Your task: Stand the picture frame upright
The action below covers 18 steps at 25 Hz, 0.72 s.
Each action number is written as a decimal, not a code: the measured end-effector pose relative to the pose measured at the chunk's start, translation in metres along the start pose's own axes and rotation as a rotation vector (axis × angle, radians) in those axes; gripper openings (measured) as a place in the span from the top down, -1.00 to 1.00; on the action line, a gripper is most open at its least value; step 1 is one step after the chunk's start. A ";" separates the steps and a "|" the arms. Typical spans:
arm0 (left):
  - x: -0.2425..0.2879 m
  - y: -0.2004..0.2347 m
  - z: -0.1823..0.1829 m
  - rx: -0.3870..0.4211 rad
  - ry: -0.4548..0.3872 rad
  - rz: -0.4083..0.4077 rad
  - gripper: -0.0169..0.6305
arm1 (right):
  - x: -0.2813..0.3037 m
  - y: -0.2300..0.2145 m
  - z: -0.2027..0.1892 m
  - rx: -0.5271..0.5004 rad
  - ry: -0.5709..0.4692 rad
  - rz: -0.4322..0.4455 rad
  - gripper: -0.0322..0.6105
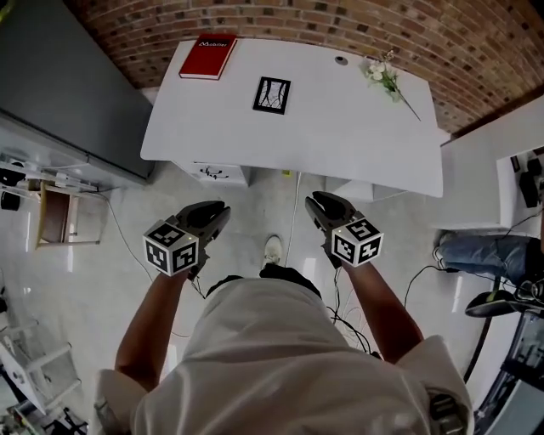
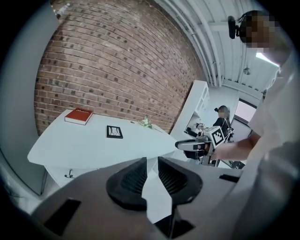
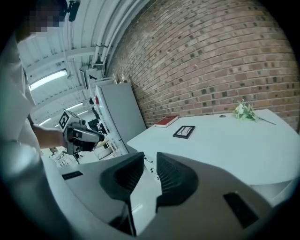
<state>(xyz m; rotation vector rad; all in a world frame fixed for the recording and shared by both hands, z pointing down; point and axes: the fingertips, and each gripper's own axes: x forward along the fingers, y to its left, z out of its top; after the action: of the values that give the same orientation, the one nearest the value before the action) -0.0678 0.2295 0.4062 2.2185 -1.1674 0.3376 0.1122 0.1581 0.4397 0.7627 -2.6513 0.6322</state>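
- Black-edged rectangular picture frame (image 1: pixel 272 94) is lying flat on the white tabletop (image 1: pixel 340 144), well ahead of both grippers and roughly between their two lines of aim. It is not upright yet.
- Over to the left gripper (image 2: pixel 151 161): its black ribbed jaws stand apart with nothing between them. Only pale table edge and floor show through the gap.
- Now the right gripper (image 3: pixel 150 157), and it is the same story: jaws parted, gap empty, and the frame sits well beyond the tips.
- Both tools are held out in front of the person, side by side but well apart, short of the table's near edge. They hang over the glossy pale floor (image 1: pixel 255 204) and touch nothing.
- Each gripper shows in the other's view, off to the side at about the same level.
- Beyond the frame, on the left gripper's side, a red hardcover book (image 1: pixel 208 56) rests at the table's far corner, near the frame but apart from it.
- On the right gripper's side, a sprig of white flowers on a thin green stem (image 1: pixel 387 76) lies at the far edge, well apart from the frame.
- Past the table, straight ahead of both sets of jaws, rises a red brick wall (image 1: pixel 340 17).
- Down on the floor between the two grippers, a white shoe (image 1: pixel 272 249) peeks out.
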 end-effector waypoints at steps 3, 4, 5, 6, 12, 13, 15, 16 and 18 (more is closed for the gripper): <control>0.029 0.022 0.022 -0.006 0.011 0.000 0.72 | 0.020 -0.033 0.015 0.007 -0.002 -0.002 0.67; 0.037 0.028 0.028 -0.007 0.018 -0.002 0.71 | 0.026 -0.043 0.019 0.019 0.001 -0.004 0.67; 0.044 0.035 0.033 -0.008 0.027 -0.004 0.71 | 0.032 -0.051 0.022 0.034 0.005 -0.006 0.67; 0.051 0.041 0.038 -0.009 0.035 -0.005 0.71 | 0.037 -0.059 0.024 0.048 0.010 -0.008 0.67; 0.095 0.095 0.071 -0.023 0.057 -0.023 0.69 | 0.086 -0.105 0.042 0.103 0.042 -0.019 0.67; 0.102 0.104 0.075 -0.022 0.062 -0.027 0.70 | 0.096 -0.111 0.044 0.107 0.052 -0.023 0.67; 0.118 0.124 0.081 -0.022 0.075 -0.045 0.68 | 0.116 -0.123 0.052 0.108 0.069 -0.034 0.67; 0.126 0.135 0.085 -0.026 0.081 -0.056 0.67 | 0.127 -0.129 0.057 0.107 0.075 -0.040 0.67; 0.143 0.156 0.095 -0.029 0.095 -0.076 0.66 | 0.148 -0.141 0.067 0.107 0.087 -0.055 0.65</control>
<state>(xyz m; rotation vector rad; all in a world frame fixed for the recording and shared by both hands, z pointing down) -0.1165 0.0096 0.4614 2.1905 -1.0290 0.3879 0.0605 -0.0451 0.4880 0.8154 -2.5252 0.7799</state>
